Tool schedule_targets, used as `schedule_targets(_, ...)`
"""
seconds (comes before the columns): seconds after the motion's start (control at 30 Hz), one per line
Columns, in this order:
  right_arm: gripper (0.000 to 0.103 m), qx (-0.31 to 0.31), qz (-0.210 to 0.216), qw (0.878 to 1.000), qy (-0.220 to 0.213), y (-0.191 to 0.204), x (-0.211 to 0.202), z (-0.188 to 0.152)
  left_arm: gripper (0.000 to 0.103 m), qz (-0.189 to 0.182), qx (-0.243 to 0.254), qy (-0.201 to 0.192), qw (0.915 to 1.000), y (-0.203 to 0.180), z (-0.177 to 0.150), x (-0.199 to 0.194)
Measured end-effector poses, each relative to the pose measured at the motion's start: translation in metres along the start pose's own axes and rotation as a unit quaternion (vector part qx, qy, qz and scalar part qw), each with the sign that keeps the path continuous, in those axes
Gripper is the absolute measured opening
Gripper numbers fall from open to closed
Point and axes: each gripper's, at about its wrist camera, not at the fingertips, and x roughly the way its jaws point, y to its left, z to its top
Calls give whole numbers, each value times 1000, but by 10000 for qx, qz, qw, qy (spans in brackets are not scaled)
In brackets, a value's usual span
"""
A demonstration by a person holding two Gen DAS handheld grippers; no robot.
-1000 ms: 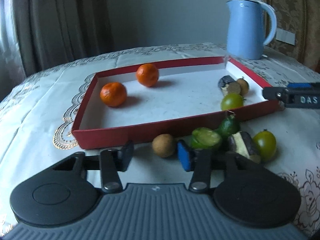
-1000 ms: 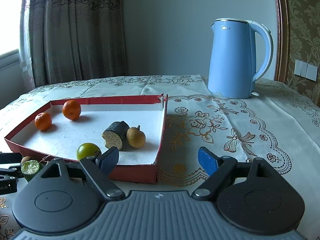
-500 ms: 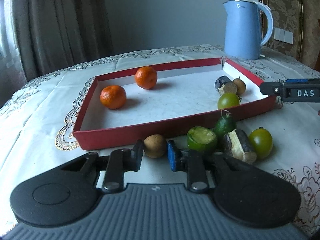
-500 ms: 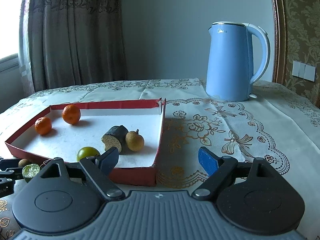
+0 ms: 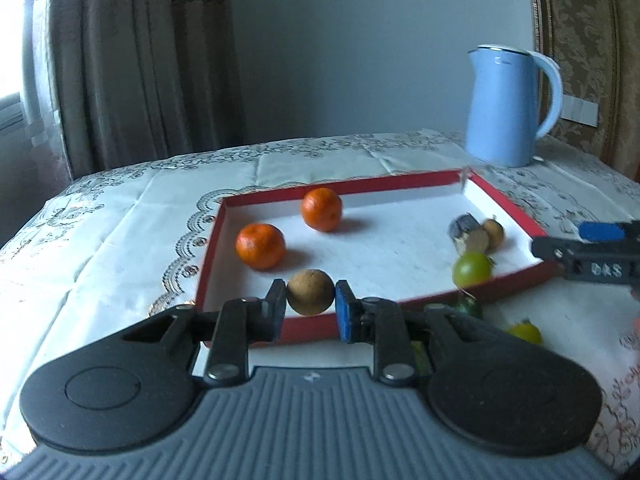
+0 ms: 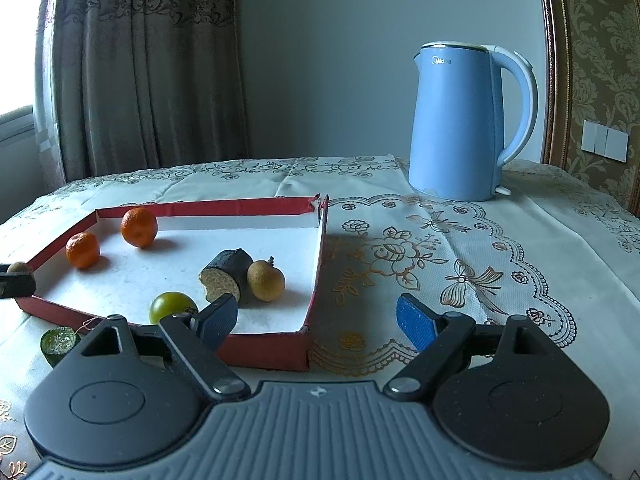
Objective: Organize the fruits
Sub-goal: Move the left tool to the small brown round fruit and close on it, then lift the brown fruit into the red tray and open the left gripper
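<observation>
In the red tray (image 5: 404, 180), two oranges (image 5: 260, 246), two longans (image 6: 266, 281)

Grey wall (image 6: 340, 60), brown curtains (image 6: 140, 72), embroidered tablecloth (image 6: 440, 248)

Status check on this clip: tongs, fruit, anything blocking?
Left tongs shut on brown fruit, over red tray's near wall. Right tongs open, empty. Nothing blocking; tray floor ahead bare.
</observation>
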Motion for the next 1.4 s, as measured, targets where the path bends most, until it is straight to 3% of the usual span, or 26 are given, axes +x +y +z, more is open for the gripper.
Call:
schedule_targets(0.57,87,-11,-4,10000,74,0,2,0,24,88,-510,444,9977,20,14,53)
schedule_targets(0.83,87,-9,-1,10000,76,0,2,0,24,182,-565,735,9955,23,10,75)
schedule_targets(1.07,87,-2,16,10000,88,0,2,-1,26,320,-435,676,9963,19,7,76)
schedule_targets(1.2,87,25,38,9999,100,0,3,-1,33,331,-482,677,9960,22,7,76)
schedule_targets(1.27,87,47,52,9999,110,-1,3,-1,55,347,-484,677,9959,22,6,74)
schedule_targets(1.4,87,79,75,9999,122,-2,4,-1,73,397,-423,514,9970,20,7,64)
